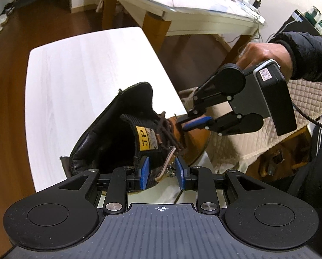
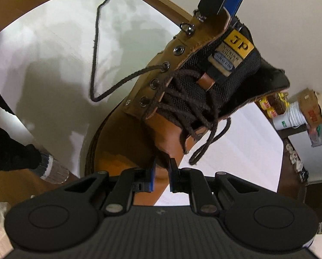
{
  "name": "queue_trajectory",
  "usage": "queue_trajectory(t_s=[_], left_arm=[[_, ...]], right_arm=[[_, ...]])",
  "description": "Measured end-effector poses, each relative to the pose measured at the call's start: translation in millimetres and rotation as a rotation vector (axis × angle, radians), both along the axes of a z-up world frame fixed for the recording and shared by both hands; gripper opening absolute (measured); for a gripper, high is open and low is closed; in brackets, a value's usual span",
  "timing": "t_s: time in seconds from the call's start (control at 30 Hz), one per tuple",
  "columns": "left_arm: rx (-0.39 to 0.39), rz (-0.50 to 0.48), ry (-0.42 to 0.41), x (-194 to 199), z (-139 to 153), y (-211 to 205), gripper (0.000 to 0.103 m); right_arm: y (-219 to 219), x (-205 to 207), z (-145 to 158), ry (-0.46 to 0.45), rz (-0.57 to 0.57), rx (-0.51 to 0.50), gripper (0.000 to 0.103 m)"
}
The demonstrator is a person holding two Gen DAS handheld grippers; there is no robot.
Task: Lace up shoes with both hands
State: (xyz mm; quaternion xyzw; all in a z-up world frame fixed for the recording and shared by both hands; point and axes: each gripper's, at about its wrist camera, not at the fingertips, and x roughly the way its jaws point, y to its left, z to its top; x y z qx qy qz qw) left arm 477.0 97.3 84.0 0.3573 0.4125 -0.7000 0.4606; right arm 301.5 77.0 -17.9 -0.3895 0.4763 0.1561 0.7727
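The tan leather boot stands on the white tabletop, laced through its lower eyelets; upper eyelets and hooks remain. My left jaws clamp its collar edge; my right jaws hover apart, empty, the dark brown lace trailing loose.

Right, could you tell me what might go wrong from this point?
The left gripper holds the boot only by its upper flap, so the boot may twist or slip. The slack lace loops hang just beyond the right gripper and could snag it.
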Motion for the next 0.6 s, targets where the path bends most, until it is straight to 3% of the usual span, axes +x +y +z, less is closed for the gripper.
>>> queue_trajectory(t_s=[0.2,0.37,0.6], left_arm=[[-0.010,-0.005,0.005,0.8,-2.1,0.5,0.029],[-0.020,-0.014,0.005,1.6,-3.4,2.6,0.029],[-0.027,-0.013,0.015,5.1,-3.5,4.7,0.029]], right_arm=[[5.5,1.1,2.7,-0.002,0.026,-0.049,0.013],[5.1,2.1,0.2,0.049,-0.020,-0.062,0.014],[16.5,8.1,-0.6,0.022,-0.010,-0.070,0.014]])
